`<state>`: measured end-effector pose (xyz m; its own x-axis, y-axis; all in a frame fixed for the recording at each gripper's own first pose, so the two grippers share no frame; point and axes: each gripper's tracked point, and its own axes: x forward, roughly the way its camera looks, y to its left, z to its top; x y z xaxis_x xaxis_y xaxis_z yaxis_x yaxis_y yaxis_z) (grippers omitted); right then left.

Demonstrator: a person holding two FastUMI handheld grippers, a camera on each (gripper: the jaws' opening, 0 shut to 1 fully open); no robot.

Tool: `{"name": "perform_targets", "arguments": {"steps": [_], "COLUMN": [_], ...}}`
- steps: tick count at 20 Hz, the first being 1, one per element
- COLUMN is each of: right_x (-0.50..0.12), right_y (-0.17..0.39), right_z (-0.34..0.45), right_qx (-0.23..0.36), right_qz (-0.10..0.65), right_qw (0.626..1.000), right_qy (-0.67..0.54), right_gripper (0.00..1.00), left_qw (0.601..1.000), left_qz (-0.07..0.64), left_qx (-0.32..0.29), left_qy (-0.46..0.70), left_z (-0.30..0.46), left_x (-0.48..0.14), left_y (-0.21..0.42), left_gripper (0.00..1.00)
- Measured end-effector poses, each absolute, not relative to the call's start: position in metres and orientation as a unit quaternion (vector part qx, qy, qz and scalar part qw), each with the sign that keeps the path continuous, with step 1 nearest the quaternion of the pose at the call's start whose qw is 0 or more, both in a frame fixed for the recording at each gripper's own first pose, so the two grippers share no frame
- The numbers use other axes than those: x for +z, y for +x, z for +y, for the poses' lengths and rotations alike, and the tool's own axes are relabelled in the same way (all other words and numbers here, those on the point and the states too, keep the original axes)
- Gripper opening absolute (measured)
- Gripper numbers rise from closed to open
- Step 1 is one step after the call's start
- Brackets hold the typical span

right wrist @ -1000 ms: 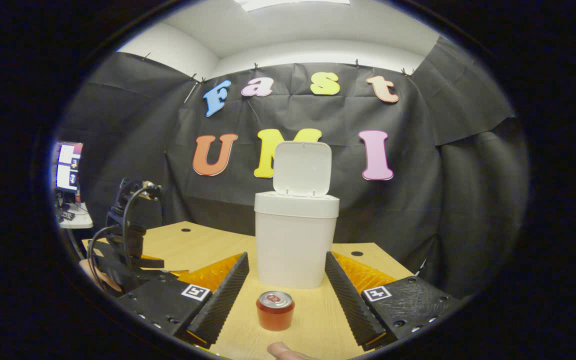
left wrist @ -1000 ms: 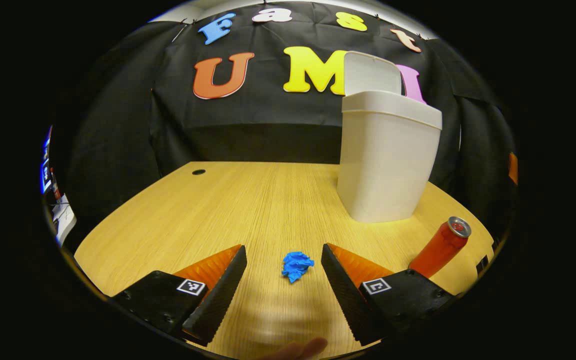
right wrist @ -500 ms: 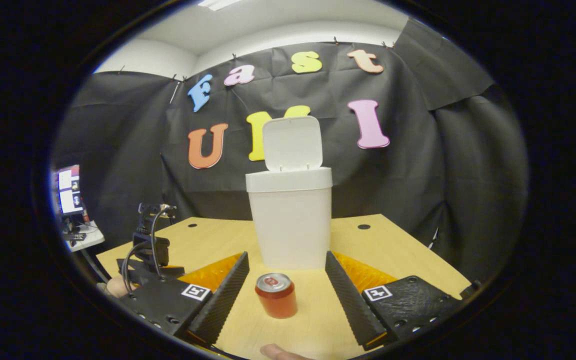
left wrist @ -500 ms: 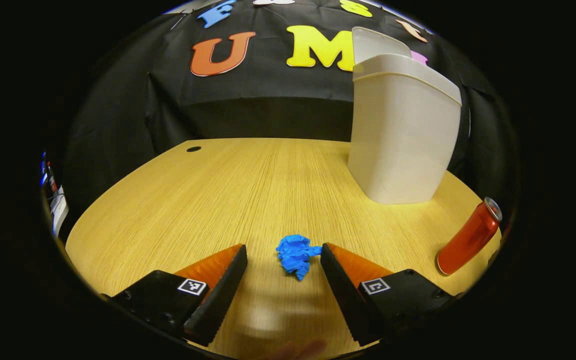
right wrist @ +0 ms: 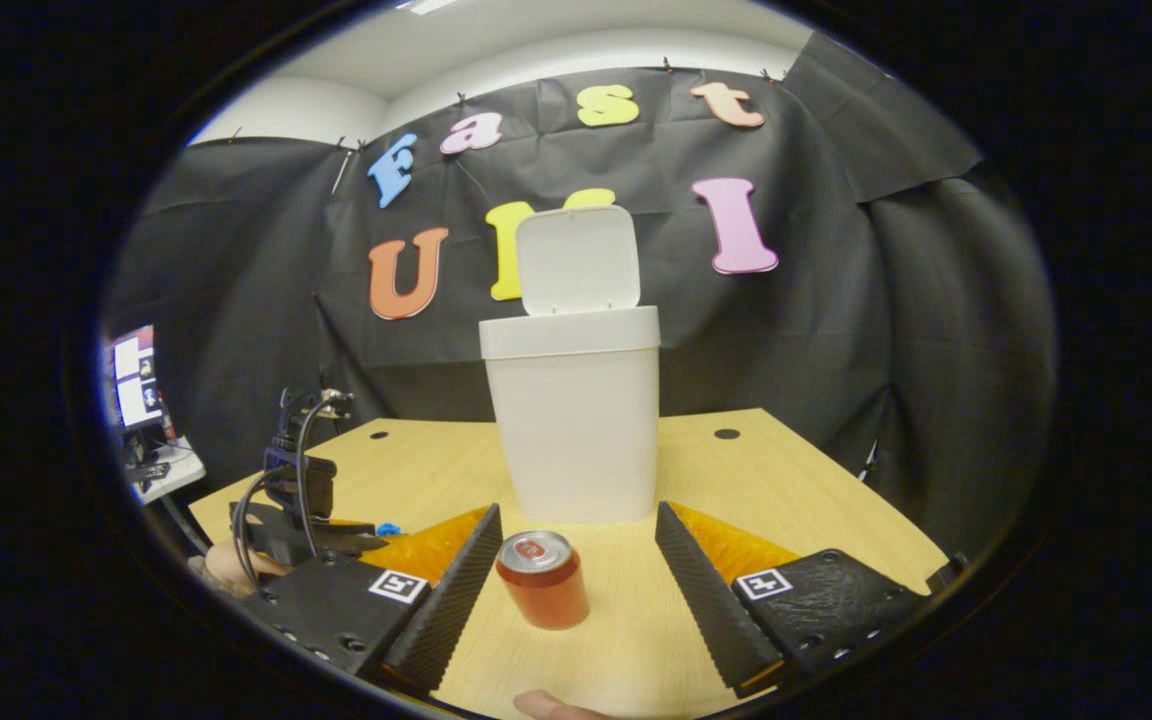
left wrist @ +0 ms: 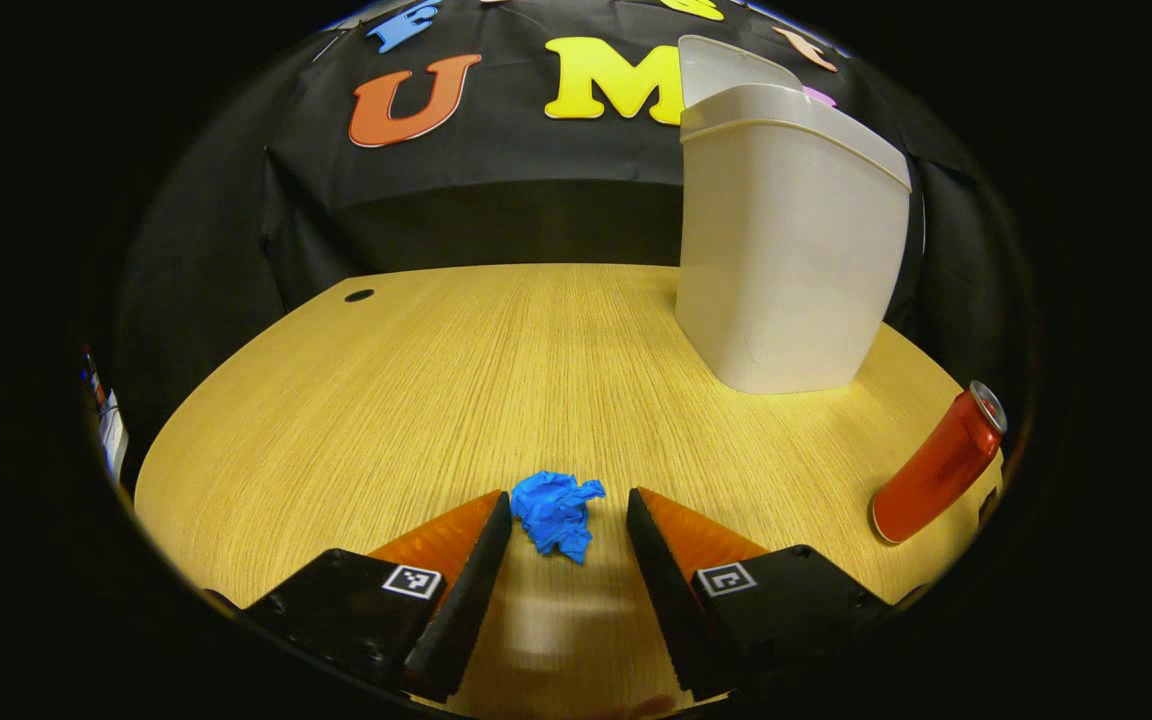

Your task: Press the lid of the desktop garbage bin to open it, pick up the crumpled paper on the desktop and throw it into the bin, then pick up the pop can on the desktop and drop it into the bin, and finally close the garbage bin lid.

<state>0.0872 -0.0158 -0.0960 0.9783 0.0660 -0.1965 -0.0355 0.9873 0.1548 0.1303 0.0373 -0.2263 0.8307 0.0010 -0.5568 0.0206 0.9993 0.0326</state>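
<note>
Blue crumpled paper (left wrist: 556,512) now sits between the left gripper's (left wrist: 564,530) narrowing, not-yet-clamped fingers, so pickup looks near.

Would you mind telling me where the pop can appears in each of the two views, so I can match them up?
Left gripper view: the pop can stands at the far right edge of the wooden table, to the lower right of the garbage bin.
Right gripper view: the pop can sits low in the centre, between that gripper's fingers, in front of the bin.
Shared landmark: the white garbage bin with its lid raised.
</note>
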Motion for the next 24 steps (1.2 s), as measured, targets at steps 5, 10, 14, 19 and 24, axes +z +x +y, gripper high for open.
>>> {"name": "perform_targets", "arguments": {"steps": [5, 10, 14, 19, 24], "right_x": [-0.098, -0.111, -0.114, -0.132, -0.157], "right_y": [0.088, 0.091, 0.081, 0.082, 0.086], "right_z": [-0.009, 0.004, 0.015, 0.020, 0.026], "right_qx": [0.023, 0.036, 0.045, 0.036, 0.033], "right_qz": [0.091, 0.106, 0.111, 0.121, 0.154], "right_qw": [0.994, 0.992, 0.992, 0.991, 0.987], "right_qy": [0.060, 0.057, 0.051, 0.038, 0.045], "right_gripper": [0.95, 0.96, 0.93, 0.96, 0.96], "left_qw": [0.952, 0.958, 0.965, 0.969, 0.975], "left_qz": [0.304, 0.287, 0.263, 0.248, 0.223], "left_qx": [-0.009, 0.000, -0.002, 0.008, 0.007], "left_qy": [0.020, 0.023, 0.016, 0.011, 0.006], "left_z": [0.037, 0.042, 0.048, 0.063, 0.064], "left_x": [-0.229, -0.223, -0.213, -0.207, -0.184], "left_y": [0.132, 0.136, 0.133, 0.130, 0.122], "left_gripper": [0.60, 0.50, 0.36, 0.39, 0.35]}}
